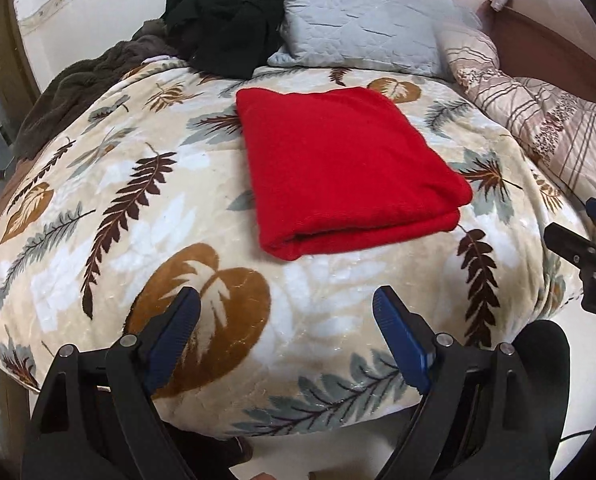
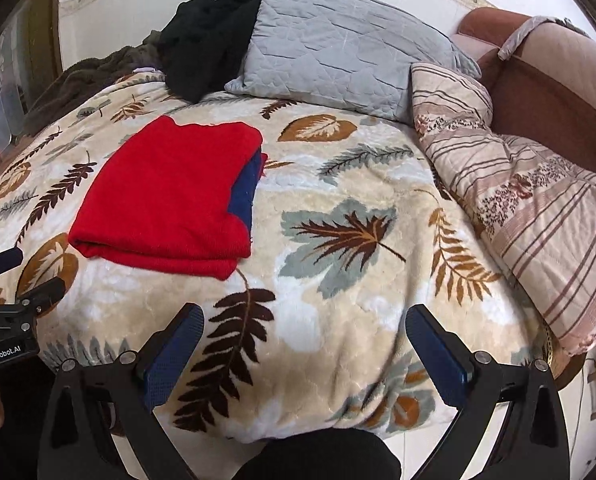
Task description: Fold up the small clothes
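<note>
A red knitted garment (image 1: 346, 168) lies folded into a neat rectangle on the leaf-patterned blanket (image 1: 137, 208). In the right wrist view the red garment (image 2: 173, 196) shows a blue layer (image 2: 245, 192) at its right edge. My left gripper (image 1: 285, 304) is open and empty, held back from the garment near the blanket's front edge. My right gripper (image 2: 304, 322) is open and empty, to the right of the garment and clear of it. Each gripper shows at the edge of the other's view: the right one (image 1: 590, 236), the left one (image 2: 17, 280).
A grey quilted pillow (image 1: 362, 20) and a black garment (image 1: 225, 20) lie at the far side. A brown fleece (image 1: 89, 80) lies far left. A striped quilt (image 2: 538, 216) lies on the right, before a brown sofa (image 2: 550, 92).
</note>
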Demonstrator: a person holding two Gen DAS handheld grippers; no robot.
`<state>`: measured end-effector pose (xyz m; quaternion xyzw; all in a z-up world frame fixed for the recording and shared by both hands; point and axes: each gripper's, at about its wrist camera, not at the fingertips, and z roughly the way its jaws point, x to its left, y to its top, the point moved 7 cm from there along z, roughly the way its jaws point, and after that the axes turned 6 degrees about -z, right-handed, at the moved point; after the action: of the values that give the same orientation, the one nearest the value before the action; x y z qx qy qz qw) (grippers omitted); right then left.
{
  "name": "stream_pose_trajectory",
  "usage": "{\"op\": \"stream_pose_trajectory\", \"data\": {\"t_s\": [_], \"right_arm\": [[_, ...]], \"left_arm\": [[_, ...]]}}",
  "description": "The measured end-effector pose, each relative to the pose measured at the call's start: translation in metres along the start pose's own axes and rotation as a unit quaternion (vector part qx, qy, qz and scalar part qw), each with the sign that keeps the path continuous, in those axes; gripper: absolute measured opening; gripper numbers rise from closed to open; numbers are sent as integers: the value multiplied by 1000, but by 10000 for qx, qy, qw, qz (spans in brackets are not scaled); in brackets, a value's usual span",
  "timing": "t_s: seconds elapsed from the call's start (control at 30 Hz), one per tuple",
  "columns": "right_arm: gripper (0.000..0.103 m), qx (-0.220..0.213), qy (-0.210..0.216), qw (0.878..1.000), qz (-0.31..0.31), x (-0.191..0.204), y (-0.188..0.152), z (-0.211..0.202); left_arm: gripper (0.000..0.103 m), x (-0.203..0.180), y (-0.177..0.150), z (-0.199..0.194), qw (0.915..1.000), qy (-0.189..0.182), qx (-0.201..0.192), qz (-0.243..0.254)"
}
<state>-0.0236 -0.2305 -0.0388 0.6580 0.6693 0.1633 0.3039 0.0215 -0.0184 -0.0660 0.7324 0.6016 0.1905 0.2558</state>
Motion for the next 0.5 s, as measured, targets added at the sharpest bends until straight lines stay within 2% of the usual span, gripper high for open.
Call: {"op": "stream_pose_trajectory", "data": {"t_s": [0.3,0.5], "right_arm": [[102,39,69,9999,130,-4,-3,1],[102,70,62,9998,156,-6,-3,4]], "left_arm": [[89,-12,-4,3,9996,-230,181,-20],[90,-27,1,-3,9992,-397,47,44]]}}
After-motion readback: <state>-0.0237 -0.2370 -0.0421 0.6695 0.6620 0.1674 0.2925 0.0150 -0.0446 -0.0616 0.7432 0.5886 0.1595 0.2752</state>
